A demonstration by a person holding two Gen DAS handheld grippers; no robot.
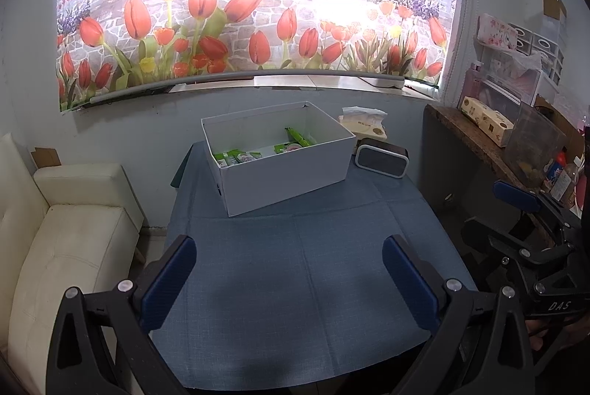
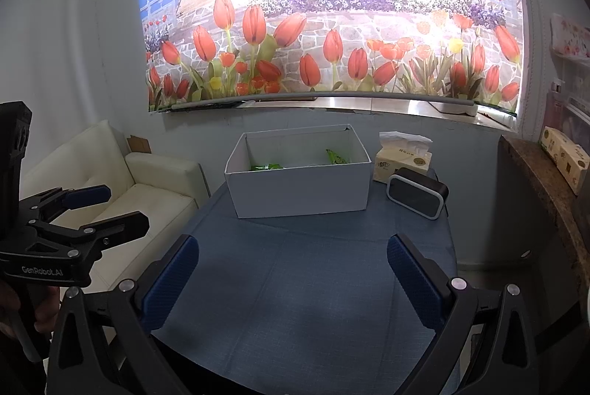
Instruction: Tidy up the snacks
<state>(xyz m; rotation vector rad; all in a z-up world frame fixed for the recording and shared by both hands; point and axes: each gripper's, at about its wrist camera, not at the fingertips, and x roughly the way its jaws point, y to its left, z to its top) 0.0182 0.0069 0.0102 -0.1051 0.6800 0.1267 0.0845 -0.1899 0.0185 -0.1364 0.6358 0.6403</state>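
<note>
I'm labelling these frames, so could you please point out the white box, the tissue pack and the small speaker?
white box point(image 1: 284, 177): left wrist view, on its front wall.
tissue pack point(image 2: 402, 164): right wrist view, on its printed front face.
small speaker point(image 2: 415, 198): right wrist view, on its dark front grille.

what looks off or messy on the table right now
Little stands out. The white cardboard box sits turned at an angle on the blue tablecloth, and the green snack packets inside lie scattered, one leaning on the back wall. Nothing spilled or visibly damaged.
</note>
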